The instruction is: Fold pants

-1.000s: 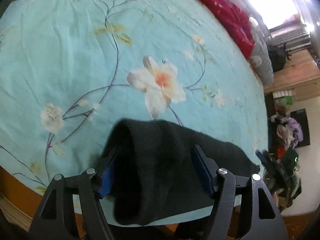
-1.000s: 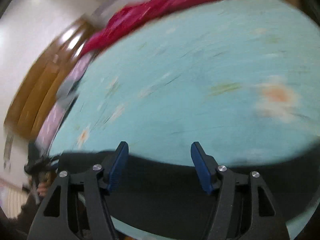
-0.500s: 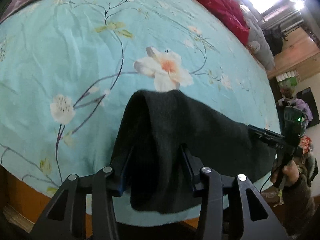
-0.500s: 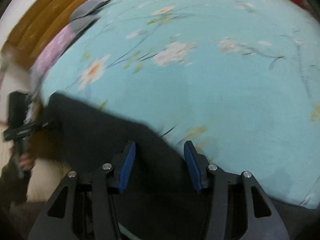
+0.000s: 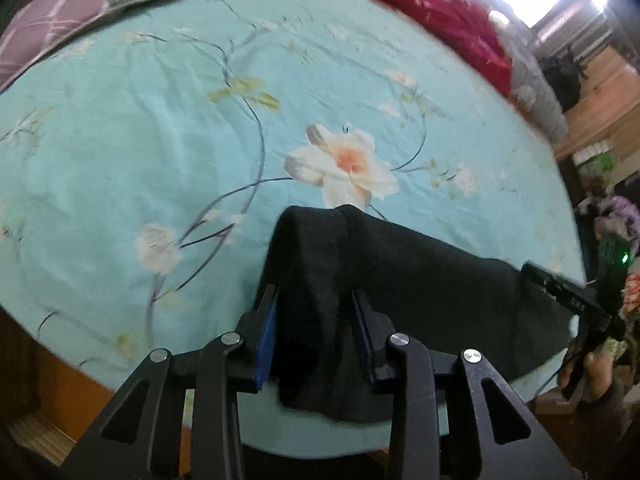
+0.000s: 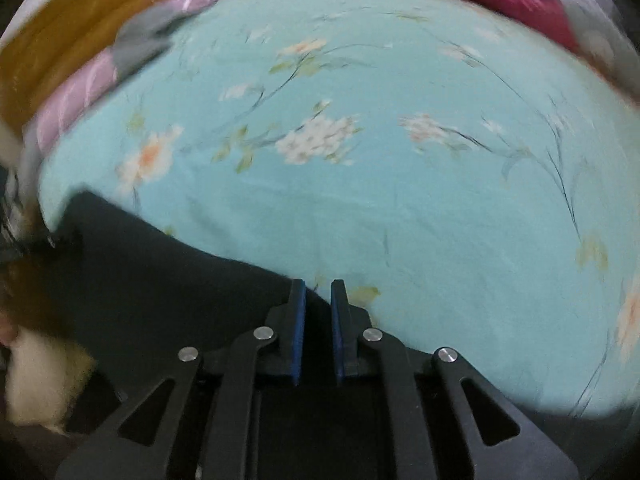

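Note:
The black pants lie along the near edge of a turquoise flowered bed sheet. My left gripper is shut on a thick bunched fold of the pants, which rises between its blue pads. In the right wrist view the pants stretch to the left along the bed edge. My right gripper is nearly closed, pinching the pants' edge between its pads. The right gripper also shows at the far right of the left wrist view, held in a hand.
A purple and grey pillow lies at the far left of the bed. A red blanket runs along the far side. A wooden headboard stands at the left. Cluttered furniture stands beyond the bed's right end.
Both grippers have narrowed onto the pants. The right gripper went from wide open to nearly closed and swung to face across the bed. The left view shifted slightly toward the pillow.

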The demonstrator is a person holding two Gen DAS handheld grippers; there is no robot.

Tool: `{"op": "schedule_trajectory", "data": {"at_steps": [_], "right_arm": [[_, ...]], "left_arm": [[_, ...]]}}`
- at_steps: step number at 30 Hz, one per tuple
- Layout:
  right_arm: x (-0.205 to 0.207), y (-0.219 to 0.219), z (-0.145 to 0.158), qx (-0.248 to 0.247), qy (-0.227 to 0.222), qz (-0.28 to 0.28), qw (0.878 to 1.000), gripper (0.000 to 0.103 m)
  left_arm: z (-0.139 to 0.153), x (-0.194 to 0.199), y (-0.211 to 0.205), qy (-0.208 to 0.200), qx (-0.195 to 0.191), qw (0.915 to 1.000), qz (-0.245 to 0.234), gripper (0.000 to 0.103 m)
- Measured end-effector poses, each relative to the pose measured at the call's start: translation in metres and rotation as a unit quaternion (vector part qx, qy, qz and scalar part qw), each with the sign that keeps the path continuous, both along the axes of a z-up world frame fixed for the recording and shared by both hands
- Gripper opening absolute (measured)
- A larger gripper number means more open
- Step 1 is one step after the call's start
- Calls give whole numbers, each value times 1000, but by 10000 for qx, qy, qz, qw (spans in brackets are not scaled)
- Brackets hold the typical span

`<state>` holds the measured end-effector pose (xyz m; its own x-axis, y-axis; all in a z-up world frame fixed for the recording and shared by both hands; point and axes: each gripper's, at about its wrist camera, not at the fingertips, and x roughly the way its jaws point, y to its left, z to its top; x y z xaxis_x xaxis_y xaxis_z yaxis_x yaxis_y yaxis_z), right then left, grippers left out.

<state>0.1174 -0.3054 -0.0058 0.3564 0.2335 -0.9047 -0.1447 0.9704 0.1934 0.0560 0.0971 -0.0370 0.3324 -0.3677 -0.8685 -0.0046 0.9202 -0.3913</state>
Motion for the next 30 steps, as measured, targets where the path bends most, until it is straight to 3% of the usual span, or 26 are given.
{"op": "schedule_trajectory", "data": {"at_steps": [3,4,5,6,7,8,9,11,13,16,20,21,24,27,30], "right_arm": [[-29,-22,12,785,22,-223,9967,16],[-40,-25,13,843,-32,-229,9962,18],[-50,-27,10,863,-52,-212,9960,22],[-58,-29,1,832,-10,-226,9963,26],[-63,-31,-12,728,119,-334,9967,35],[-65,-34,-22,706,232,-452,9962,35],[-67,-38,-30,887,200,-613,9940,35],[-70,-45,-29,1237,73,-927,9880,35],[-77,-57,-21,1592,18,-1143,9806,35],[-105,-99,-5,1873,-422,-1787,9650,37],[-176,-187,-3,1899,-926,-3427,9154,45],[-203,-212,-5,1794,-1056,-3932,8956,45],[-254,-248,-17,1828,-1229,-4712,8541,46],[-288,-266,-37,2113,-1255,-5237,8157,46],[-299,-271,-56,2707,-1431,-5350,7874,46]], "left_arm": [[7,-24,11,30,-656,9978,-59,72],[3,-32,10,18,-823,9966,-1,74],[-1,-35,6,52,-794,9968,33,74],[-12,-33,-2,174,-526,9984,94,71],[-20,-30,-7,292,-250,9991,155,60],[-32,-24,-14,501,193,9983,242,54],[-43,-19,-19,676,429,9964,266,54],[-36,-20,-21,611,430,9964,389,54],[-20,-24,-23,454,552,9972,206,49],[11,-33,-27,136,802,9965,-178,52],[56,-34,-55,-441,881,9930,-658,67],[62,-29,-71,-531,881,9915,-795,70],[62,-11,-131,-430,883,9846,-1444,71],[56,7,-213,-188,858,9707,-2236,71],[52,18,-313,-163,996,9456,-3093,71]]}}
